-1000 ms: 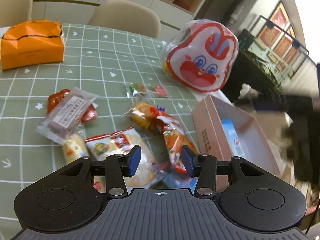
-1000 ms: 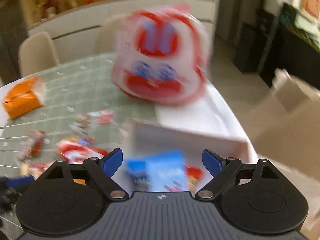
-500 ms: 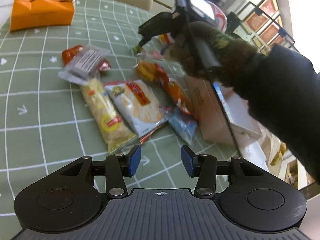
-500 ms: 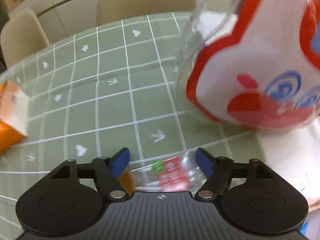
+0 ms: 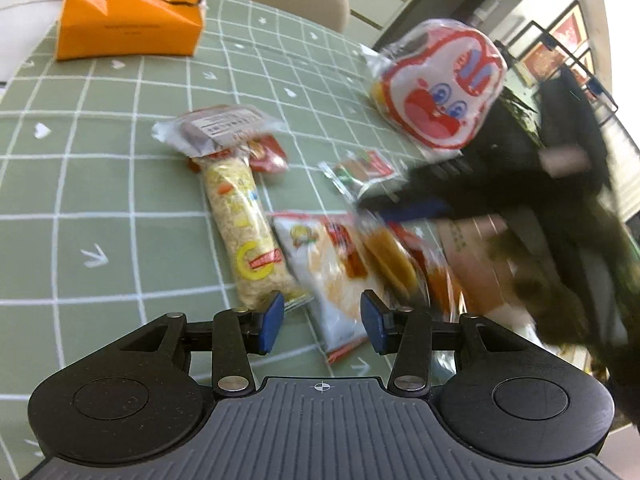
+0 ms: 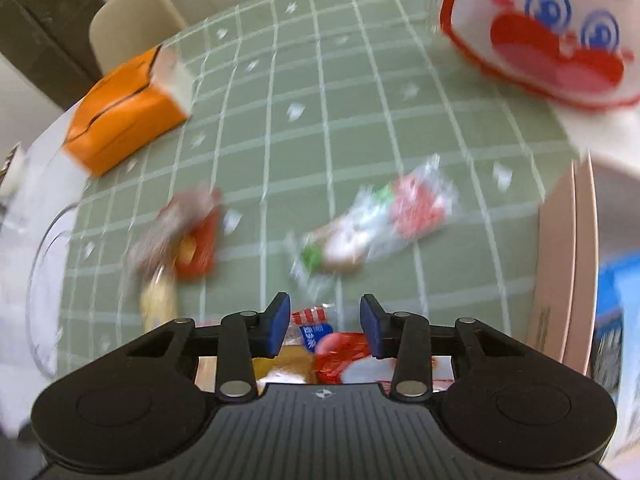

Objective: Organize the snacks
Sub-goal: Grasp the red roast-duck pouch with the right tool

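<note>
Right gripper point(image 6: 324, 322) swung down from rabbit bag point(image 6: 548, 32), red-orange snack packet point(image 6: 340, 350) between its closed-in jaws

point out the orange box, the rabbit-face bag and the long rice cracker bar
orange box point(image 5: 128, 20): left wrist view, on its front face.
rabbit-face bag point(image 5: 440, 92): left wrist view, on the printed face.
long rice cracker bar point(image 5: 248, 232): left wrist view, on the middle of its wrapper.

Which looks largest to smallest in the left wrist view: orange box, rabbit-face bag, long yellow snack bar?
1. orange box and rabbit-face bag: too alike to rank.
2. long yellow snack bar: smallest, although nearer the camera.
</note>
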Action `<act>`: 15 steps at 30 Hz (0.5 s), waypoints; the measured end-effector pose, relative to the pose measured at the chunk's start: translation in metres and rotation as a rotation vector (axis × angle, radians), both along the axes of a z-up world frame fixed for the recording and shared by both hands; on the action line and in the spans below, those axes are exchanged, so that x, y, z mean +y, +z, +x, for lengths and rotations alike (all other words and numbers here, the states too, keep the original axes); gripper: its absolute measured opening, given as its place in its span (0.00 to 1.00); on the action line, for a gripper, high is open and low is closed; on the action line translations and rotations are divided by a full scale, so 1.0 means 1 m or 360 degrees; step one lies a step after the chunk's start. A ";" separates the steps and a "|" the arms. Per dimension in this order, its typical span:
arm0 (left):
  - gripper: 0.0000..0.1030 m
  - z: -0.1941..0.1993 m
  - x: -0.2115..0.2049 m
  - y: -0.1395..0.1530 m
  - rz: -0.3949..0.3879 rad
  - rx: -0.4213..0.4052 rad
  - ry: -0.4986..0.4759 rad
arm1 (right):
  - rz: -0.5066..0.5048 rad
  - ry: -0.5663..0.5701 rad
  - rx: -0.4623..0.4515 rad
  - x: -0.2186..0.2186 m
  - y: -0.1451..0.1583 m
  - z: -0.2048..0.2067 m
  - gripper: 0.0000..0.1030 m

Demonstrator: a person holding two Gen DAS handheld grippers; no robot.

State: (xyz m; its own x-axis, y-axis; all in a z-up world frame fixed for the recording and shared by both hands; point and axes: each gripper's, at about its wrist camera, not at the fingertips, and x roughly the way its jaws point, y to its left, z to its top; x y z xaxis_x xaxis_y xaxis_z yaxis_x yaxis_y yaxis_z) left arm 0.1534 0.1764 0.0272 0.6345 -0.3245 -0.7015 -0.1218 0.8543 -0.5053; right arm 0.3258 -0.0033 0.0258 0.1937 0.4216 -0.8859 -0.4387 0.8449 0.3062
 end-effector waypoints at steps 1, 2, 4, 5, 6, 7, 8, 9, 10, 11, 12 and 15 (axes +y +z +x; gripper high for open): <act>0.46 0.001 0.002 0.003 0.0000 -0.0008 0.0010 | 0.0031 -0.0005 -0.0013 -0.009 0.007 -0.008 0.38; 0.46 0.002 0.003 0.007 0.0001 -0.0027 0.0015 | 0.0063 -0.0009 -0.0063 -0.018 0.018 -0.018 0.38; 0.46 0.006 0.001 0.018 0.0013 -0.0081 0.0006 | 0.0121 -0.0021 -0.0160 -0.039 0.040 -0.039 0.43; 0.47 0.010 -0.002 0.023 0.0016 -0.0109 -0.0011 | 0.0142 -0.0036 -0.0182 -0.053 0.048 -0.045 0.50; 0.47 0.015 -0.005 0.026 0.0017 -0.0128 -0.0034 | 0.0161 -0.0048 -0.0192 -0.064 0.054 -0.052 0.54; 0.47 0.022 -0.010 0.029 0.0019 -0.0150 -0.0068 | 0.0178 -0.0046 -0.0183 -0.074 0.058 -0.061 0.54; 0.47 0.029 -0.017 0.032 0.0028 -0.0174 -0.0105 | 0.0183 -0.0042 -0.0161 -0.084 0.058 -0.068 0.54; 0.47 0.035 -0.025 0.035 0.0040 -0.0192 -0.0137 | 0.0174 -0.0035 -0.0124 -0.097 0.056 -0.077 0.54; 0.47 0.043 -0.034 0.036 0.0057 -0.0205 -0.0179 | 0.0157 -0.0028 -0.0094 -0.104 0.051 -0.082 0.54; 0.47 0.051 -0.043 0.037 0.0069 -0.0210 -0.0217 | 0.0126 -0.0015 -0.0066 -0.115 0.047 -0.089 0.54; 0.47 0.057 -0.051 0.037 0.0071 -0.0210 -0.0245 | 0.0084 -0.0003 -0.0057 -0.124 0.043 -0.096 0.54; 0.47 0.074 -0.076 0.031 0.0106 -0.0177 -0.0312 | -0.0053 -0.0011 -0.0125 -0.144 0.032 -0.107 0.54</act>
State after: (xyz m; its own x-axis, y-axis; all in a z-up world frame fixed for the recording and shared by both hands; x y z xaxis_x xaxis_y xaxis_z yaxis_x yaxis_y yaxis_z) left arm 0.2269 0.1005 0.0582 0.6387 -0.4043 -0.6547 0.1031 0.8881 -0.4479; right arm 0.2192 -0.1470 0.0580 0.2659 0.3906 -0.8813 -0.4544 0.8571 0.2428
